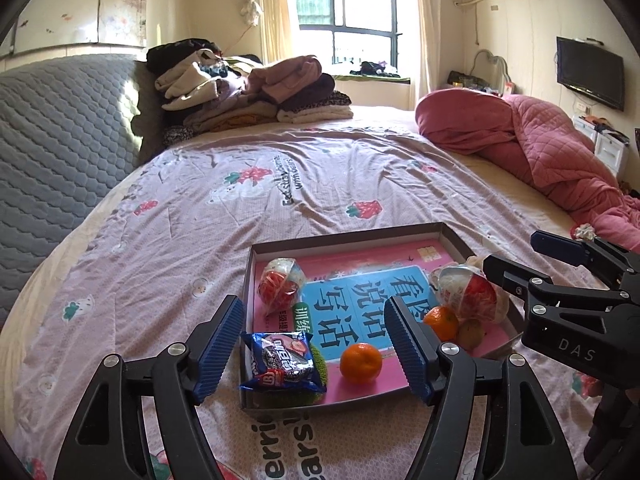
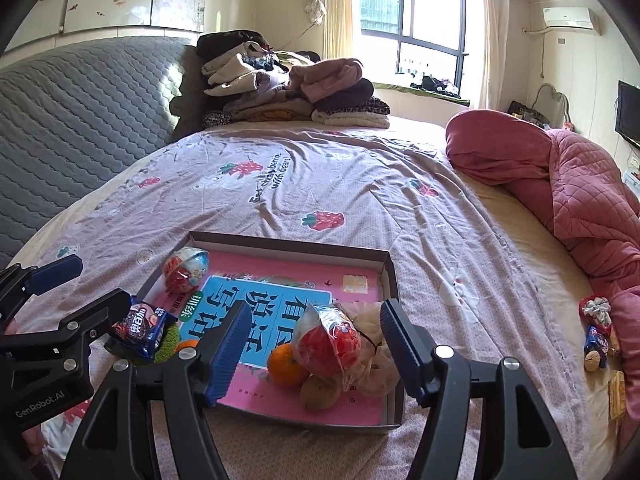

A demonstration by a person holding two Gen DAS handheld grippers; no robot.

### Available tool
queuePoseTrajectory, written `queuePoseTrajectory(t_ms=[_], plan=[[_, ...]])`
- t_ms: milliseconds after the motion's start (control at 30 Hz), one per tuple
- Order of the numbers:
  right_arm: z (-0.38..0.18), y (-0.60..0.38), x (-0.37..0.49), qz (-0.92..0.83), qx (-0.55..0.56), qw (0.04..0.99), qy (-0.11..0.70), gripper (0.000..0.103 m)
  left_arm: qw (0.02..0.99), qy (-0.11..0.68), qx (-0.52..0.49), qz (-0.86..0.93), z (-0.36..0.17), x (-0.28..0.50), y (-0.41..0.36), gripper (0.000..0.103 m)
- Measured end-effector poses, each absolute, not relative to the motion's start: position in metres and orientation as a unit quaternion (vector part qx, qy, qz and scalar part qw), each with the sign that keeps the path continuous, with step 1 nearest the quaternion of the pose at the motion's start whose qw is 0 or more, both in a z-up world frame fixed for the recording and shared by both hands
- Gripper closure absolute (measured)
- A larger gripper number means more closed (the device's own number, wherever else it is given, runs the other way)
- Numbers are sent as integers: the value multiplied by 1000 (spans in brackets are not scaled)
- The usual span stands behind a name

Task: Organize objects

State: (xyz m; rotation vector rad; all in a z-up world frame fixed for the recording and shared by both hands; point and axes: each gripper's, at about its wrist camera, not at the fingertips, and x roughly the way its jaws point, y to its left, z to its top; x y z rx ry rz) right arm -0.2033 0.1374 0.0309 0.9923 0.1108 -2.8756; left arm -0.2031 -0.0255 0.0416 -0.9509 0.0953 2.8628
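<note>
Both grippers stand wide and empty above the shallow grey cardboard tray (image 1: pixel 452 236). Between the left gripper (image 1: pixel 316 348) fingers lie a blue cookie packet (image 1: pixel 282 362) and an orange tangerine (image 1: pixel 361 362); below the right gripper (image 2: pixel 312 352), a red wrapped ball (image 2: pixel 330 342).

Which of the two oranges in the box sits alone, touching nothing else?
The orange near the cookie packet. The other orange is pressed against a wrapped toy egg.
</note>
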Motion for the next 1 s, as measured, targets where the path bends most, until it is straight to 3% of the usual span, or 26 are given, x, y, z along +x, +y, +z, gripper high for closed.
queuePoseTrajectory(t_ms=[1000], plan=[[70, 129, -155, -956, 285, 59, 33, 35, 34, 17, -282, 959, 80, -157, -36, 28]])
